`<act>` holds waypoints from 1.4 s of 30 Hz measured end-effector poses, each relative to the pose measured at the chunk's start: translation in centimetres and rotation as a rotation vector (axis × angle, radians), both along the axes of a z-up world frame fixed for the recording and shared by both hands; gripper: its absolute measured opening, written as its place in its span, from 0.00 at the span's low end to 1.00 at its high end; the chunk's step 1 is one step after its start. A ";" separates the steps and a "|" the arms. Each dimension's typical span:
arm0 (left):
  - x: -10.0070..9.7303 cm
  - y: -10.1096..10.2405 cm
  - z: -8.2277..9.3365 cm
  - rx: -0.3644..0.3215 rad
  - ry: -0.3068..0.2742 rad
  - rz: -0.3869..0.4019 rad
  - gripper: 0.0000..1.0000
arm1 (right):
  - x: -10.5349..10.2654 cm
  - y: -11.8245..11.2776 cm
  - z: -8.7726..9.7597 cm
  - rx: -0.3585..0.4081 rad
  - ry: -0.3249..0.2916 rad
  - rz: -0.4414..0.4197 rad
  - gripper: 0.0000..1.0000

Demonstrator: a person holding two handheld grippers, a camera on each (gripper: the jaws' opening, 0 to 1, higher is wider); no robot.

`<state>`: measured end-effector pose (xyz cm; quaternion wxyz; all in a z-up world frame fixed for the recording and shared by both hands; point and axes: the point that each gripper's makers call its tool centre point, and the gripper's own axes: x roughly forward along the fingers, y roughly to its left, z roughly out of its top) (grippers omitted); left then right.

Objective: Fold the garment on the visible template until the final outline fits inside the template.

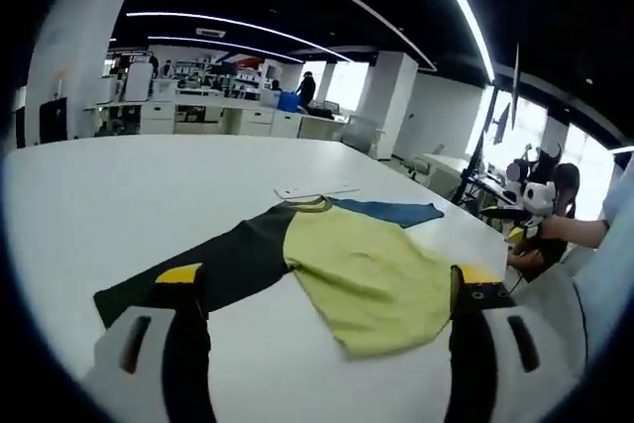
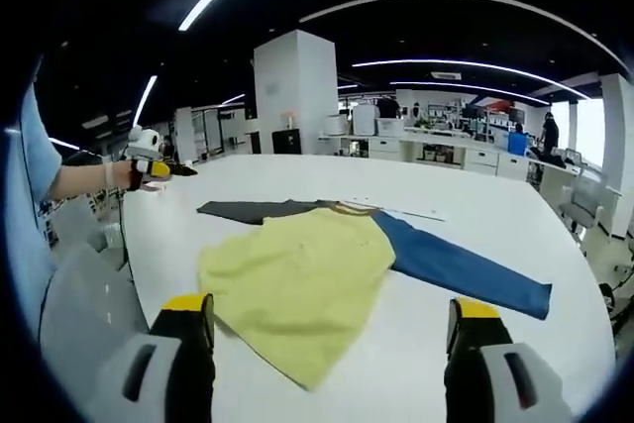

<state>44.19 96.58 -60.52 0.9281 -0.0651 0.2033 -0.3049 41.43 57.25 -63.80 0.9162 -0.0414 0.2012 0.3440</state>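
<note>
On the white tabletop (image 2: 555, 205), the garment (image 2: 297, 279) lies spread at twelve o'clock; both hand-held grippers, left (image 1: 322, 294) and right (image 2: 332, 329), hover open, holding nothing. Grip one sleeve cuff first and fold inward.

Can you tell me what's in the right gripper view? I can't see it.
A shirt lies flat on a white table, with a yellow body, one blue sleeve and one dark sleeve. The right tool hangs open above its near edge, holding nothing. Desks and shelves fill the room behind.

Garment (image 2: 307, 274) flat on white table (image 2: 495, 205): yellow body, black, blue sleeves spread; template possibly beneath.
</note>
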 end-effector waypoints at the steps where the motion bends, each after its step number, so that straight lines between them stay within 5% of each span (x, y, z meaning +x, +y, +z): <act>1: -0.4 -0.6 -0.4 0.014 0.007 -0.013 0.99 | -0.1 0.0 -0.1 -0.001 0.002 0.002 0.99; 16: -2.6 -5.3 -6.5 0.053 0.075 -0.098 0.84 | -1.1 -0.8 -3.9 -0.022 0.087 0.000 0.92; 26: -3.7 -5.7 -11.4 0.118 0.149 -0.111 0.65 | -2.0 -0.9 -6.4 -0.028 0.145 -0.003 0.83; 31: -3.5 -5.9 -13.0 0.111 0.172 -0.108 0.50 | -2.3 -0.7 -9.0 -0.063 0.193 0.012 0.63; 42: -3.9 -6.0 -15.1 0.141 0.205 -0.106 0.31 | -2.8 -0.8 -10.1 -0.082 0.223 0.029 0.59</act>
